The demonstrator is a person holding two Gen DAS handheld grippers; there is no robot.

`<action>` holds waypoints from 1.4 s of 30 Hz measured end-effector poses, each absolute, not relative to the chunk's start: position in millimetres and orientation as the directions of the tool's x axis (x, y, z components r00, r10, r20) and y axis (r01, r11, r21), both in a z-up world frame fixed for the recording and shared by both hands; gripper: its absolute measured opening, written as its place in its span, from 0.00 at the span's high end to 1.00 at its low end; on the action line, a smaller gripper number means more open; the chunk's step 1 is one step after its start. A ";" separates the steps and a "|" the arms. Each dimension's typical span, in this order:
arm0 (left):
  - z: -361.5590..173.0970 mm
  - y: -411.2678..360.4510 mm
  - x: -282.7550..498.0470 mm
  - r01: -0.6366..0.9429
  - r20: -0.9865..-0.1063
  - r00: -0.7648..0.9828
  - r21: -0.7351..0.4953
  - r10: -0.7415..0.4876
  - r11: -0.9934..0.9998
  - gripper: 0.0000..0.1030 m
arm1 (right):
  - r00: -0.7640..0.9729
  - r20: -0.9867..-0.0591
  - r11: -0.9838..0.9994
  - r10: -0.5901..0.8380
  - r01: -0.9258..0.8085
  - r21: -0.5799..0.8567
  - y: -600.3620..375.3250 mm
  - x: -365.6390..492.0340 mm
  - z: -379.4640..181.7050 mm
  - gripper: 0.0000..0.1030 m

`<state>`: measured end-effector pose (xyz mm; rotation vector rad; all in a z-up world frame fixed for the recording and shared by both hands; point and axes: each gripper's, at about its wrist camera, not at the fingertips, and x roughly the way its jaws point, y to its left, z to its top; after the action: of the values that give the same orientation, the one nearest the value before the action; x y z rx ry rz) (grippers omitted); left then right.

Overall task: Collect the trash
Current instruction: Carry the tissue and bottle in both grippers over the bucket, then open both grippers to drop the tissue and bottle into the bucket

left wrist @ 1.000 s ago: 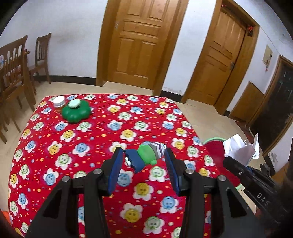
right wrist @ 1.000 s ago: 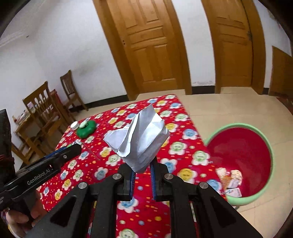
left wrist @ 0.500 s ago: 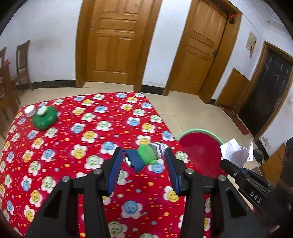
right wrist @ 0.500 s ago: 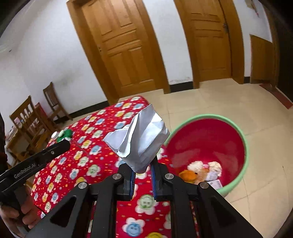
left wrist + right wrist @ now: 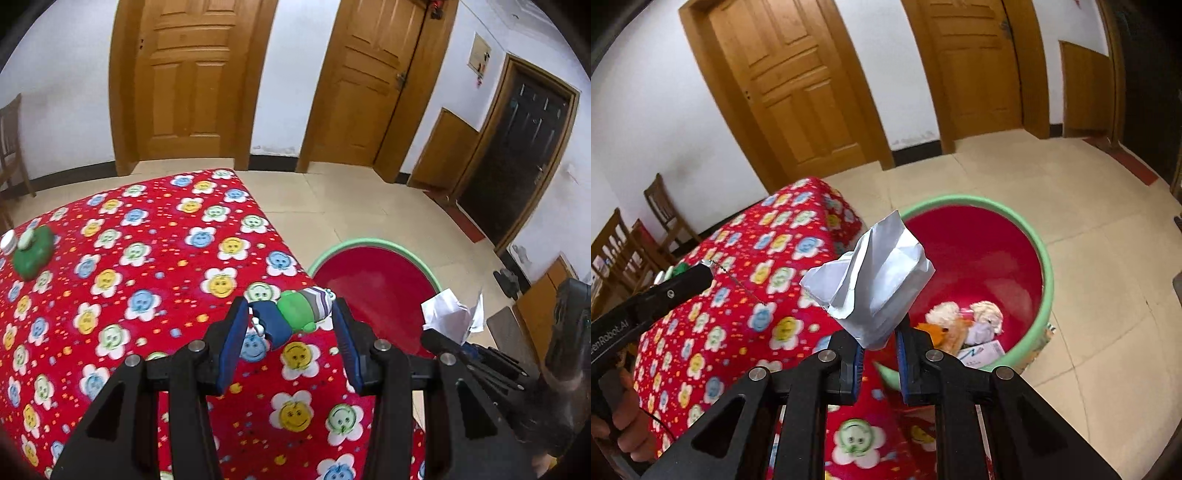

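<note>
Red bin [image 5: 993, 258] with green rim stands on floor just beside table's [image 5: 122, 295] corner — inside, plush toys [image 5: 960, 321] and flat white carton [image 5: 980, 350]. Right gripper [image 5: 879, 354] clamps crumpled white paper [image 5: 871, 284], held above bin's near edge. Left gripper [image 5: 291, 336] pinches small green-and-blue toy [image 5: 295, 314] over table corner. Since half-second earlier, both grippers swung closer to bin — more of its contents visible.

Crumpled white paper [image 5: 871, 284] held upright; green-striped toy [image 5: 295, 315] clamped sideways; red bin [image 5: 1045, 273] part-filled.
</note>
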<state>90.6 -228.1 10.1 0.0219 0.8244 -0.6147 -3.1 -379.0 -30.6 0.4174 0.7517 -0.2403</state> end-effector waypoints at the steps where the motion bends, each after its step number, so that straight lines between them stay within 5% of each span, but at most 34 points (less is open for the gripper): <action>1: 7.8 -233.2 92.2 0.525 -0.696 0.511 -0.212 -0.505 0.824 0.55 | 0.705 -0.706 0.889 -0.064 0.362 0.281 -382.6 -2.7 -33.1 0.84; 25: -29.9 -305.5 117.0 0.590 -0.750 0.442 -0.170 -0.493 0.789 0.55 | 0.669 -0.739 0.854 -0.086 0.431 0.291 -429.9 12.3 -68.8 0.82; 42: -46.3 -330.4 123.1 0.613 -0.774 0.412 -0.155 -0.481 0.774 0.55 | 0.699 -0.709 0.849 -0.094 0.429 0.310 -445.0 4.4 -65.8 0.54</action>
<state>123.1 -330.4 -46.3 0.1618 0.9158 -0.6921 4.4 -445.0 -65.8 0.4834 0.7453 -0.3042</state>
